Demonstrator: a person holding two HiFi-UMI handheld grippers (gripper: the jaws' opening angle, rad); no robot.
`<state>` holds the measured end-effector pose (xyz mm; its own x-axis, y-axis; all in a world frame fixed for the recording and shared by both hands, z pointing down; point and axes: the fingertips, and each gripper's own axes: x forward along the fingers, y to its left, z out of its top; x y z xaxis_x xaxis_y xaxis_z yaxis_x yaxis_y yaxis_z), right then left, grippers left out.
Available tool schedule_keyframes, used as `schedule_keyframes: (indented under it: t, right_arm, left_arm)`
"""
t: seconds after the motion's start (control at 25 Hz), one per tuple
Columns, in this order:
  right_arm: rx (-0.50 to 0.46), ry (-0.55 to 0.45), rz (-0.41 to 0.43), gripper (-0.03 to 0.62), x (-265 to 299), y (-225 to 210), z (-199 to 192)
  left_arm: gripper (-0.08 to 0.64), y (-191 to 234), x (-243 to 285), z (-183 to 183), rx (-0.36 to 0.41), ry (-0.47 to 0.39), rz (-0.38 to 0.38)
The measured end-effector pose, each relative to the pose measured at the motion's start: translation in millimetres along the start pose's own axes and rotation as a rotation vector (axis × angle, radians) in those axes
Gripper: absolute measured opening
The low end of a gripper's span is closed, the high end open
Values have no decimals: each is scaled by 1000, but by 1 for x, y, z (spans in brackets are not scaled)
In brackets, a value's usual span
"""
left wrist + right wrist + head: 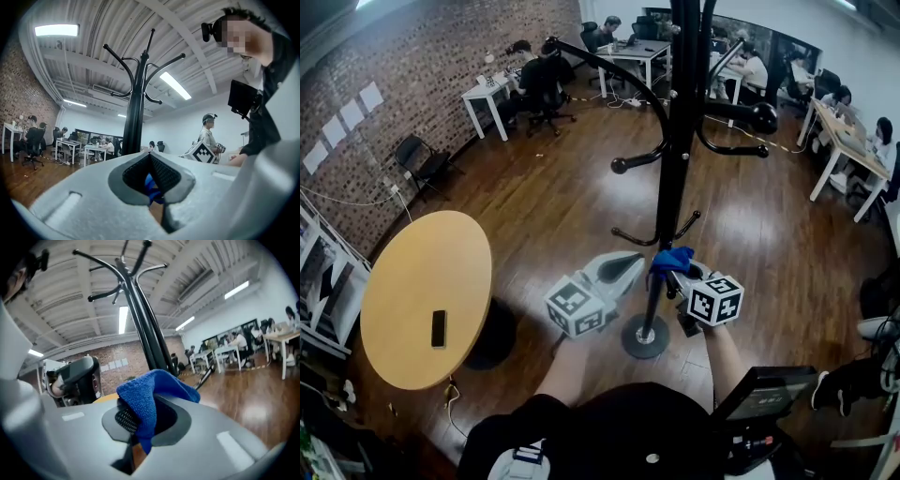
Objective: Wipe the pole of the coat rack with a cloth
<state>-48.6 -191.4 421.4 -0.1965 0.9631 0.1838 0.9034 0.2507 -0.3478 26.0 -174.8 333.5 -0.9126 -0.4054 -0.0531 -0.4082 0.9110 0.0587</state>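
Wood-floored office with a brick wall at the frame's left: the coat rack pole [673,178] stands at centre, rising from a round base [645,337] to curved hooks [630,161]. A blue cloth [672,260] sits against the pole's lower part, just above the base. The right tool [680,275] is clenched on this cloth, which bunches over its pads in the right gripper view. The left tool [636,265] lies just beside the cloth to its left, jaws drawn together with nothing clearly gripped; the blue seen below them in the left gripper view appears to be the cloth beyond. Wiping seems to be under way low on the pole. To do it well, the cloth should probably stay pressed flat against the pole while the right tool travels along its length, pausing at the hooks and turning round the pole to reach every side. At lower left stands a round bench [422,281] carrying a dark phone [439,328].
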Motion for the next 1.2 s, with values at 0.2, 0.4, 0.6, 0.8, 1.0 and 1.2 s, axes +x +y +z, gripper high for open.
schedule_keyframes:
  t: [0.2, 0.4, 0.6, 0.8, 1.0, 1.2]
  right_arm:
    - [-176, -357, -11, 26, -15, 35, 100]
    - [-335, -566, 2, 26, -38, 74, 211]
    - [-419, -735, 26, 26, -68, 107, 294]
    - [-579, -834, 71, 26, -113, 168, 333]
    - [-616, -1037, 140, 26, -175, 212, 334]
    - [-616, -1084, 205, 26, -196, 227, 332]
  left_arm:
    - [-5, 0, -1, 2, 5, 0, 0]
    - [-5, 0, -3, 6, 20, -6, 3]
    - [-5, 5, -11, 18, 41, -27, 16]
    - [-5, 7, -13, 24, 59, -38, 20]
    - [-5, 5, -12, 20, 67, -37, 13]
    - [-5, 8, -11, 19, 68, -44, 14]
